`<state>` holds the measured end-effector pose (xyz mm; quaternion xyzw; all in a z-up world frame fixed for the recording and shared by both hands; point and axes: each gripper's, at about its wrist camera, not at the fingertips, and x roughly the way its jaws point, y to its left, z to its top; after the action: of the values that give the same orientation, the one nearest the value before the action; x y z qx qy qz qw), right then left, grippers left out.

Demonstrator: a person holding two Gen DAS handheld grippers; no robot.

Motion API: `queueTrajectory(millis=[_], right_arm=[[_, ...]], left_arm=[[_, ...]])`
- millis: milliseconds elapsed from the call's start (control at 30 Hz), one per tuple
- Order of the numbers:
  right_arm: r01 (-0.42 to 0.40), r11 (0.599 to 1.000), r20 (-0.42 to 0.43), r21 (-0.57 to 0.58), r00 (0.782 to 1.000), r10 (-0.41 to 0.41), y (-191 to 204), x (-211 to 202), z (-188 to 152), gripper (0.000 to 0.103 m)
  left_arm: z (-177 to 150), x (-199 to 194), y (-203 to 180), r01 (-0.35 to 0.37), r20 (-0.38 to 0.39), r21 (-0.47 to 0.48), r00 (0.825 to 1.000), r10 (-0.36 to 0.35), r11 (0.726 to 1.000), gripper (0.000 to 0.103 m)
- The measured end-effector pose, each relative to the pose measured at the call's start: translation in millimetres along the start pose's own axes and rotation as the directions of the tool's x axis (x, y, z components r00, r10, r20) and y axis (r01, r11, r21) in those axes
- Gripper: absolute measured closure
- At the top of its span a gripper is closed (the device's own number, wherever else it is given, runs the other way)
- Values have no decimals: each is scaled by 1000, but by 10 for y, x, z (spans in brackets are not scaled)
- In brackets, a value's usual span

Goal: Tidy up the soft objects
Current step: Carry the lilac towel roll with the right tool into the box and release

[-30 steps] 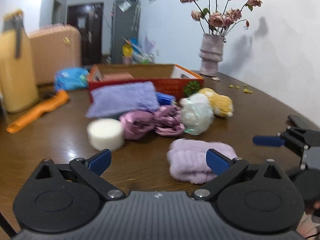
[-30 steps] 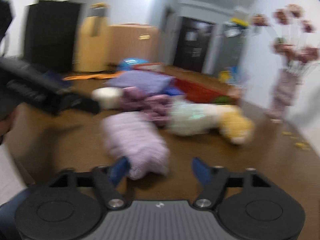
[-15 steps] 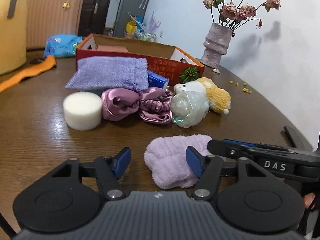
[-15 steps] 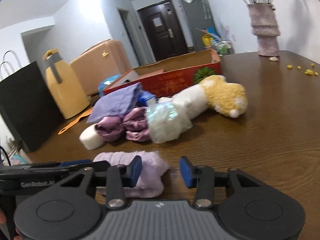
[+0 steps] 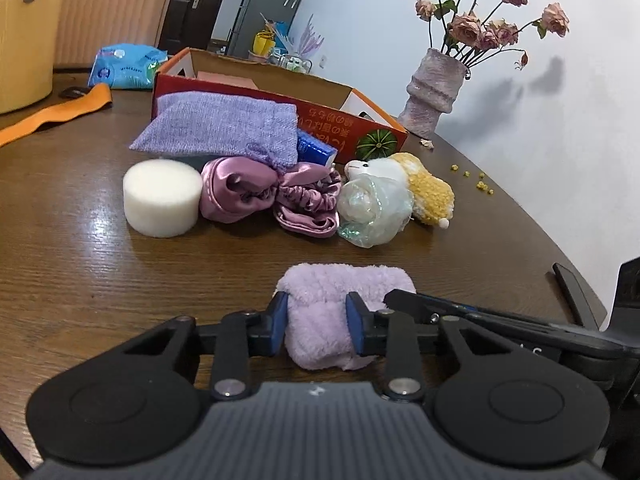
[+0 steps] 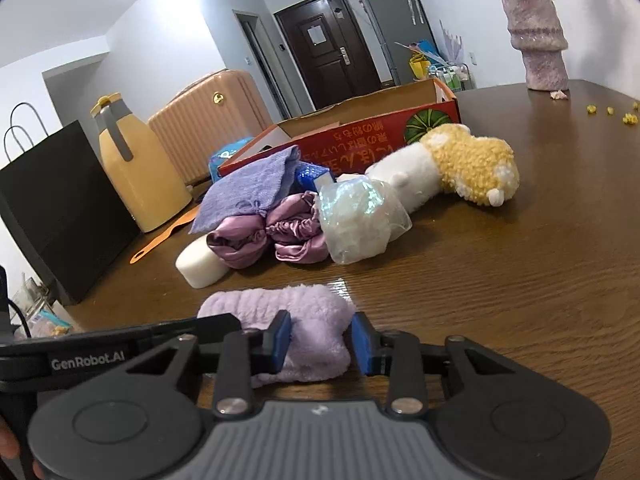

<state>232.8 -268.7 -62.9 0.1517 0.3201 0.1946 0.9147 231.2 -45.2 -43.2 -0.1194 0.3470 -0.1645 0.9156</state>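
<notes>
- Left gripper (image 5: 317, 328): jaws closing, blue pads pressed into the near end of the lilac fluffy towel (image 5: 340, 300); the pile bulges between them.
- Right gripper (image 6: 320, 340): jaws closing, likewise clamped on the same towel, at its other end; the fabric is pinched in between the pads.
- The towel lies flat on the brown wooden tabletop (image 5: 72, 264), near its front edge, with the two grippers entering from opposite sides, their fingers just beside each other.
- Beyond the towel, toward the middle of the tabletop, a cluster of soft items: a white foam cylinder (image 5: 162, 198), a pink satin scrunchie bundle (image 5: 272, 196), an iridescent gauze ball (image 5: 374, 214), a white-and-yellow plush toy (image 5: 424, 188). These touch one another.
- A purple knit cloth (image 5: 220, 128) leans against the red cardboard box (image 5: 344, 124) behind the cluster.
- A vase (image 5: 434, 92) of dried roses stands by the tabletop's far right edge, near the wall.
</notes>
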Motion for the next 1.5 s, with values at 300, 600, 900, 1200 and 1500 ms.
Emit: queueTrajectory(millis=[300, 600, 900, 1200, 1500], right_arm=[[33, 996, 99, -88, 995, -24, 174, -153, 15, 88], [27, 993, 241, -116, 970, 1, 135, -187, 889, 87], [60, 994, 169, -90, 985, -44, -320, 949, 2685, 88], [240, 969, -40, -51, 969, -242, -953, 2508, 3433, 88], [285, 958, -105, -16, 953, -285, -1167, 2781, 3339, 77]], left_arm=[[167, -95, -85, 45, 58, 35, 997, -47, 998, 77], [1114, -39, -155, 204, 156, 112, 963, -220, 973, 77], [2802, 1146, -56, 199, 75, 45, 977, -202, 979, 78], [3307, 2924, 334, 84, -75, -118, 993, -94, 989, 77], [3298, 3264, 480, 7, -150, -138, 988, -28, 990, 62]])
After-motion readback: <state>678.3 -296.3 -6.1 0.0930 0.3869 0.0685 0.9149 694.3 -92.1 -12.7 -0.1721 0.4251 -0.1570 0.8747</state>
